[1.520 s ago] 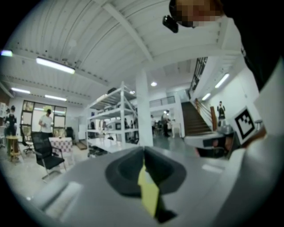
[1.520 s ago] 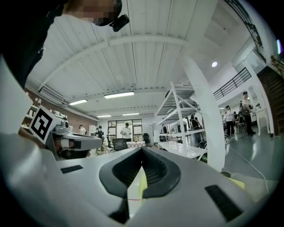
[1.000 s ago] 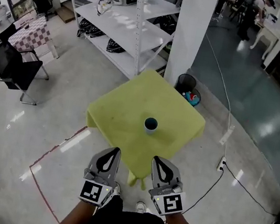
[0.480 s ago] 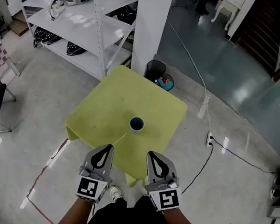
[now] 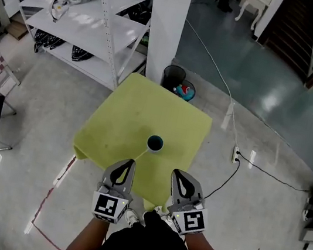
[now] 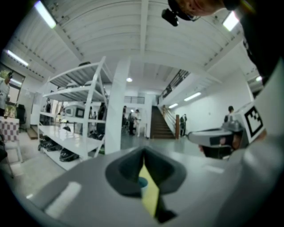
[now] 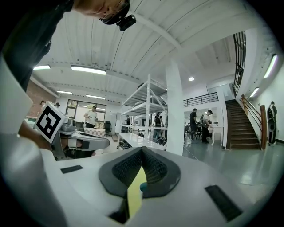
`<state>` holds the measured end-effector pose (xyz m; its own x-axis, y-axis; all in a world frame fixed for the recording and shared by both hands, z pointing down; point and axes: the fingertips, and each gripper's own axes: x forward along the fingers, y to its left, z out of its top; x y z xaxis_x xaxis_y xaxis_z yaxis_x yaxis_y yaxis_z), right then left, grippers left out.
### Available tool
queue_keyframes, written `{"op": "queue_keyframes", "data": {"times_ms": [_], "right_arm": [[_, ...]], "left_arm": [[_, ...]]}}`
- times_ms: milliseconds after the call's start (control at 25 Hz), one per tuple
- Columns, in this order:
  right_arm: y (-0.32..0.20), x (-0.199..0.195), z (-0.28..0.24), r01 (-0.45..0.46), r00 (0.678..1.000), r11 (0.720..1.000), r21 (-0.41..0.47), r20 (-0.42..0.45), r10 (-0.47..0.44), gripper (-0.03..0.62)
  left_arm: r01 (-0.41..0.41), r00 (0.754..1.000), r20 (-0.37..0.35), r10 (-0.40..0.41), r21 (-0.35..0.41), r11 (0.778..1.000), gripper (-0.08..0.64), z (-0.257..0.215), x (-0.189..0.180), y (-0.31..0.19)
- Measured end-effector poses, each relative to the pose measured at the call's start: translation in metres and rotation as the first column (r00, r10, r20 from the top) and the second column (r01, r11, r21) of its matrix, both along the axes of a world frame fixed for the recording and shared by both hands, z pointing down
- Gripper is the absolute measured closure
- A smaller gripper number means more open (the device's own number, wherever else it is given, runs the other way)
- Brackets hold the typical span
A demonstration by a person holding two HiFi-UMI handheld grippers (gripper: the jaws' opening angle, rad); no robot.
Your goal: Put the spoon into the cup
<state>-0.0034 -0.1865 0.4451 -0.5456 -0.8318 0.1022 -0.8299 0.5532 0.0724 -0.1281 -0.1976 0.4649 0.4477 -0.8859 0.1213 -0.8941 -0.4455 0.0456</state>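
Two handheld grippers, and both are clamped right down with nothing we can see between the pads. Our left gripper (image 5: 131, 163) has its grey jaws pinched together at the tips, and its own view only shows a slit of yellow below where they meet. Same deal with our right gripper (image 5: 176, 173): ribbed pads meeting at the tip, empty.

One small round cup (image 5: 154, 144), pale outside and dark teal inside, stands upright ahead of both grippers, roughly between the lines they point along. It sits on the one square table with a yellow-green cloth (image 5: 126, 113). Both grippers hover over the table's near edge, clear of the cup.

One thin pale sliver (image 5: 140, 154) runs from just off the left tip to the cup's rim in the head view. Honestly we can't tell if that's the spoon.

Beyond the table, further ahead of the jaws: one white square pillar (image 5: 165, 22), one black round bin (image 5: 174, 76) and one white metal shelving rack (image 5: 85, 20).
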Motion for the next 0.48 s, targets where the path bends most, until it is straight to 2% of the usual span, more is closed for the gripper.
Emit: {"op": "queue_keyframes", "data": {"times_ms": [480], "right_arm": [[-0.056, 0.009, 0.045, 0.043, 0.999, 0.997, -0.060, 0.016, -0.042, 0.586]], "left_arm": [[0.017, 0.999, 0.044, -0.013, -0.091, 0.996, 0.549, 0.044, 0.022, -0.047]]}}
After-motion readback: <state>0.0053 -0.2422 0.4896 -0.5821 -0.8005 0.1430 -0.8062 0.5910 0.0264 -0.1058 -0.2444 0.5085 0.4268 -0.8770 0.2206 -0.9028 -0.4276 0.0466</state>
